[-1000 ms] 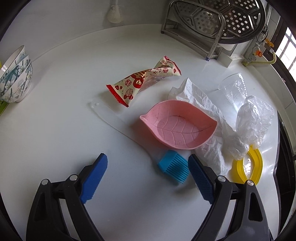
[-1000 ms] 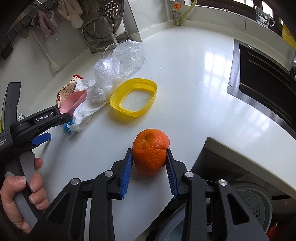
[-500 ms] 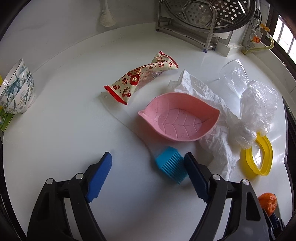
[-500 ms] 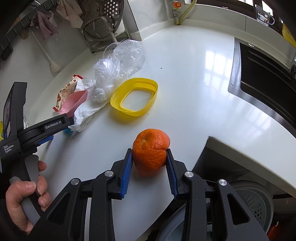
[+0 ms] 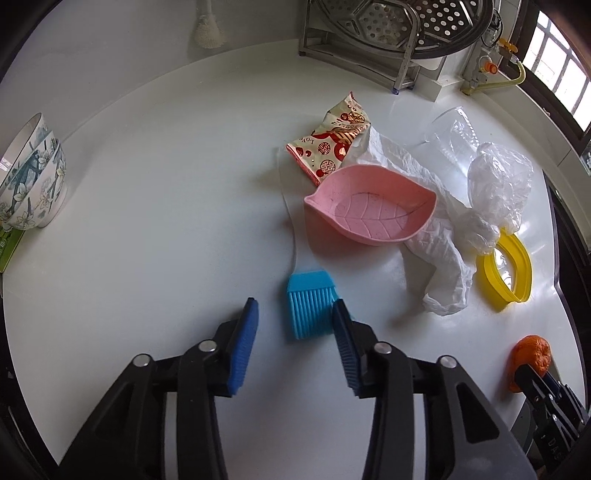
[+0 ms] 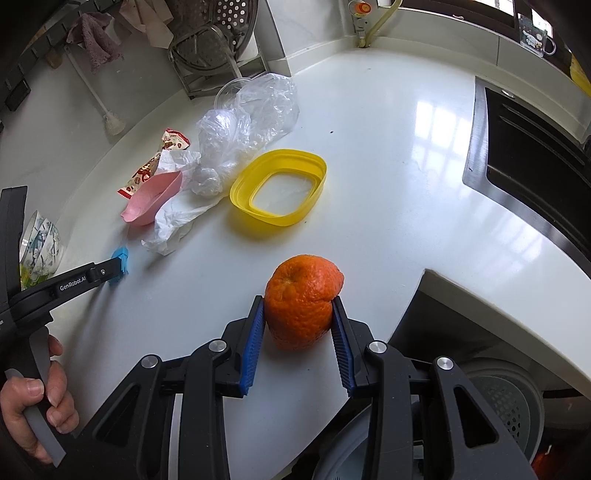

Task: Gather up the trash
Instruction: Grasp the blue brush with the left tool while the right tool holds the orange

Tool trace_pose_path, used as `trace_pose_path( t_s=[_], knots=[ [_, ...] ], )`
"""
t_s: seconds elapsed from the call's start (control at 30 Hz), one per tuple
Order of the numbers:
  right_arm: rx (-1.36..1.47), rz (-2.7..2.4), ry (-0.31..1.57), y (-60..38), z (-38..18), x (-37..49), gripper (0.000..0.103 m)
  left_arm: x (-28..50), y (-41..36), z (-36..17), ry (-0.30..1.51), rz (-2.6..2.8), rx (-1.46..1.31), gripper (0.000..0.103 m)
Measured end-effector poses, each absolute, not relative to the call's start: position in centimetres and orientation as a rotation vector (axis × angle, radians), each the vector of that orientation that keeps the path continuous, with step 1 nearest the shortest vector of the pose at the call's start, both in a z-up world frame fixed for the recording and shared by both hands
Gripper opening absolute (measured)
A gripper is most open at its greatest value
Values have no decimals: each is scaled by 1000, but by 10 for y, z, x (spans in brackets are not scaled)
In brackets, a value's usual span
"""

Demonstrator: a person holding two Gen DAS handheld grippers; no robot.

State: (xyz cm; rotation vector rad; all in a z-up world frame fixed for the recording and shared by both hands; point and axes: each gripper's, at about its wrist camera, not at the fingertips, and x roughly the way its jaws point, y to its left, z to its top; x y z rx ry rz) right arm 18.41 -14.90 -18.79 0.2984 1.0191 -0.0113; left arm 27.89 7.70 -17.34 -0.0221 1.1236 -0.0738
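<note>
My left gripper [image 5: 295, 314] points down at the white counter and its jaws are closing. The blue silicone brush head [image 5: 312, 308] lies between the fingers, close to the right pad [image 5: 343, 332]; the left pad stands clear of it. Beyond it lie a red-patterned snack wrapper [image 5: 332, 144], a crumpled white bag [image 5: 439, 254] and a clear plastic bag [image 5: 498, 192]. My right gripper [image 6: 299, 314] is shut on an orange [image 6: 301, 306] at the counter's near edge, which also shows in the left wrist view [image 5: 532, 354].
A pink leaf-shaped dish [image 5: 369, 214] and a yellow ring lid [image 6: 280, 192] sit among the trash, beside a clear cup [image 5: 450, 129]. Stacked bowls [image 5: 33, 184] stand far left. A steamer rack [image 5: 388, 29] is at the back, a sink [image 6: 535, 155] right, a bin [image 6: 498, 406] below the counter edge.
The left gripper's jaws have narrowed markedly and the gripper has shifted and rolled, so the brush head now lies between its fingers. The right gripper still holds the orange, unmoved.
</note>
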Motion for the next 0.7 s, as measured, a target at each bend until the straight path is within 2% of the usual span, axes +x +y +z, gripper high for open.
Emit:
trace_pose_path(
  t_s=[0.03, 0.07, 0.37, 0.47, 0.5, 0.53, 0.57, 0.63, 0.7],
  knots=[
    [297, -11, 1019, -149, -188, 184, 34, 278, 77, -173, 1118, -72, -22, 62],
    [295, -10, 1020, -148, -188, 184, 34, 278, 76, -172, 1109, -70, -20, 64],
    [289, -12, 1019, -148, -188, 185, 34, 285, 64, -178, 1101, -21, 19, 68],
    [287, -10, 1019, -148, -188, 185, 34, 284, 61, -178, 1090, -41, 8, 56],
    [288, -8, 1019, -149, -187, 184, 34, 282, 59, -177, 1086, -57, 15, 46],
    [289, -8, 1019, -149, -187, 184, 34, 279, 56, -176, 1085, -65, 27, 30],
    [291, -8, 1020, -150, -187, 184, 34, 276, 54, -176, 1083, -66, 41, 24],
    [295, -7, 1021, -150, -187, 184, 34, 272, 55, -175, 1088, -86, 31, 18],
    [295, -4, 1021, -149, -187, 184, 34, 269, 59, -174, 1095, -107, 13, 16]
  ],
)
